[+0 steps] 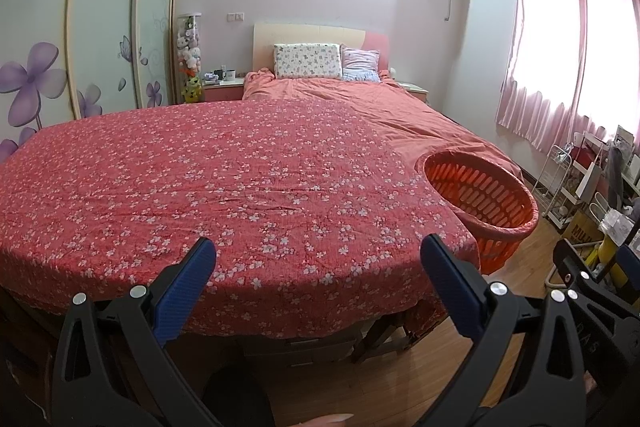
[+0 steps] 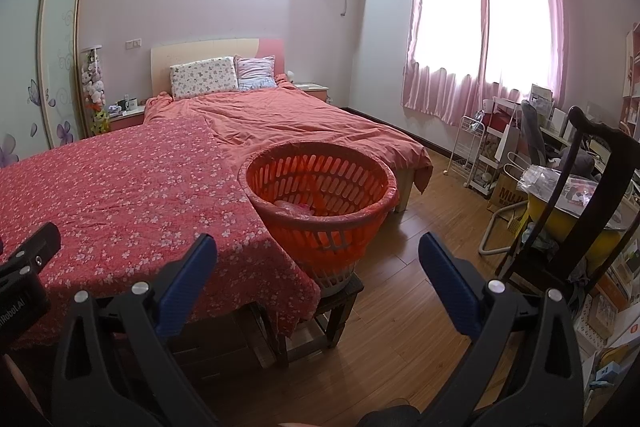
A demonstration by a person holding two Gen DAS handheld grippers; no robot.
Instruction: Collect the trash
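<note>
Orange slatted basket [image 2: 320, 203] on a dark wooden stool [image 2: 320, 311], touching the floral red tablecloth [image 1: 224, 187], crumpled clear trash [image 2: 294, 207] inside the basket; left gripper [image 1: 318, 277] and right gripper [image 2: 318, 273] near the basket, both spread wide, grasping nothing

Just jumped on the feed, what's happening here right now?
A person holds two grippers in front of a table under a red floral cloth. The left gripper and right gripper are both open and empty. The orange basket on a small stool already holds some clear plastic trash. No trash shows on the cloth.
</note>
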